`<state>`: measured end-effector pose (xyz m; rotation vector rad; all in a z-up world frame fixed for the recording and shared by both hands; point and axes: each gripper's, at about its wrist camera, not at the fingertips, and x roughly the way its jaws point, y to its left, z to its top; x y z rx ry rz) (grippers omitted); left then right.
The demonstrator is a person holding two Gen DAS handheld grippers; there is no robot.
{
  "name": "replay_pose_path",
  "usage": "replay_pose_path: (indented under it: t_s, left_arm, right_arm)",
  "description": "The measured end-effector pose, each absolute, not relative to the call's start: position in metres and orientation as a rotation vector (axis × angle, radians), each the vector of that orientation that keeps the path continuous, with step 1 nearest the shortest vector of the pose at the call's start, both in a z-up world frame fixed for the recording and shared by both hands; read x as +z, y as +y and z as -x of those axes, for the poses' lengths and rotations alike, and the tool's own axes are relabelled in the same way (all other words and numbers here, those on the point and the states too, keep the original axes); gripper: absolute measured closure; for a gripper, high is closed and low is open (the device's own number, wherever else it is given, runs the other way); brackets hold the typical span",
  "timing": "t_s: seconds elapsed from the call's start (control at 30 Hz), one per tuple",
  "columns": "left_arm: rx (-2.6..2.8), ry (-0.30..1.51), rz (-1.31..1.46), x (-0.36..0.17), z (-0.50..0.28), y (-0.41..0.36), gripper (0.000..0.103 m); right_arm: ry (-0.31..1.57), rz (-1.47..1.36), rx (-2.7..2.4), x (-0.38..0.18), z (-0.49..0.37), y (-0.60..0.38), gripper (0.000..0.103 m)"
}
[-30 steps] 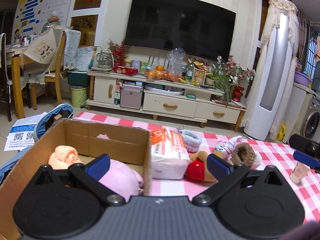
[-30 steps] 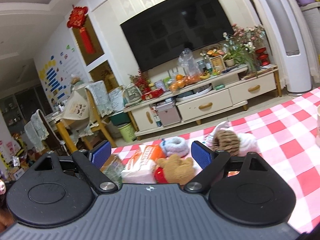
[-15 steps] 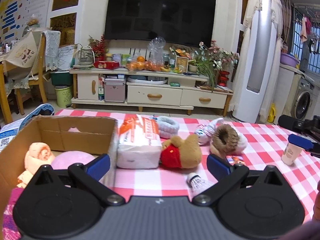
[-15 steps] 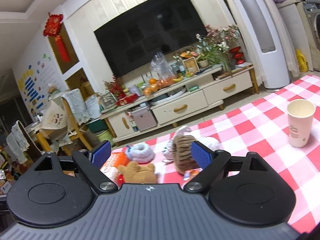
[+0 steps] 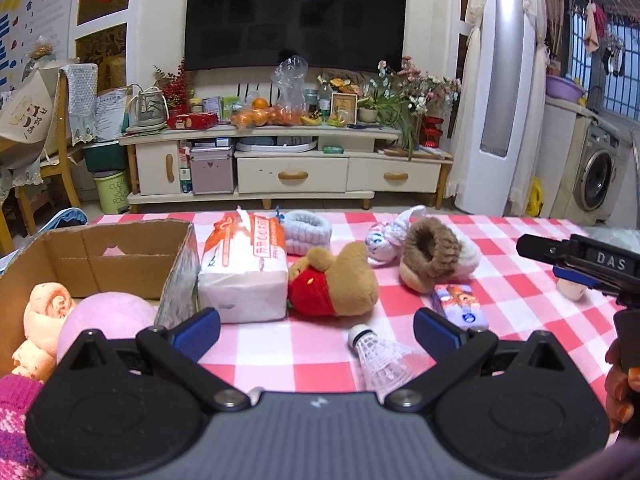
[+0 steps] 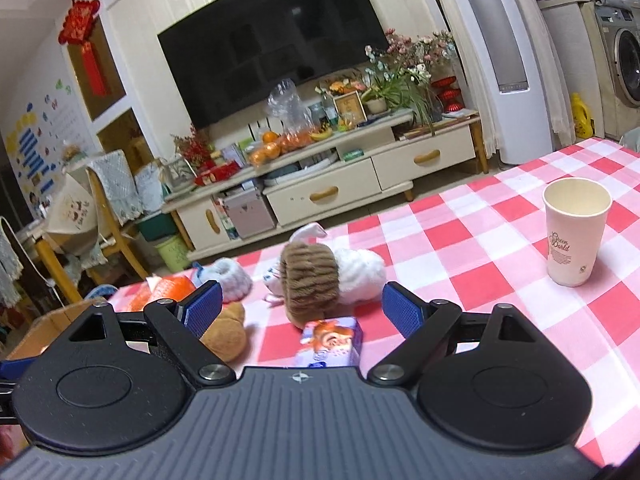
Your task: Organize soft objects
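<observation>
1. The left tool (image 5: 316,330) is seen spread wide above the desk (image 5: 500,288), with nothing held between its blue pads.
2. The right tool (image 6: 302,306) is likewise spread wide and empty; "DAS" is read on its side in the left wrist view.
3. A cardboard box (image 5: 96,256) is seen at the left of the checked desk, with a pink plush (image 5: 106,316) and a peach plush (image 5: 42,312) inside.
4. A tissue pack (image 5: 244,268) with orange printing, too blurred to be read, is set just beside the box wall, and a brown bear toy (image 5: 340,284) in a red shirt is pressed against it.
5. A brown fur slipper (image 6: 310,278) is laid near a small purple packet (image 6: 330,342), and a shuttlecock (image 5: 378,354) lies near the left tool.
6. "Green World" is printed on a paper cup (image 6: 574,230) standing upright, well apart from the soft things.
</observation>
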<state>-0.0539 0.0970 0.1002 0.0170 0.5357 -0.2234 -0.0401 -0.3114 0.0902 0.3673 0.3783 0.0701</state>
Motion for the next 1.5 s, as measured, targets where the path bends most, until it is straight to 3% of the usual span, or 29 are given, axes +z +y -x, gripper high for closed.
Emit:
replay_pose_path:
  t_s: [0.4, 0.63, 1.03, 1.5]
  left_arm:
    - [-0.059, 0.546, -0.078, 0.070, 0.077, 0.077, 0.001]
    - [0.054, 0.552, -0.073, 0.054, 0.082, 0.074, 0.007]
    - [0.120, 0.655, -0.009, 0.033, 0.065, 0.077, 0.001]
    - [-0.028, 0.648, 0.016, 0.035, 0.062, 0.065, 0.002]
  right_arm:
    - [0.492, -0.309, 0.082, 0.071, 0.017, -0.303, 0.000]
    - [0.553, -0.258, 0.095, 0.063, 0.005, -0.297, 0.000]
    - [0.588, -0.194, 0.110, 0.057, -0.008, -0.299, 0.000]
    - [0.629, -0.161, 0.103, 0.047, -0.023, -0.303, 0.000]
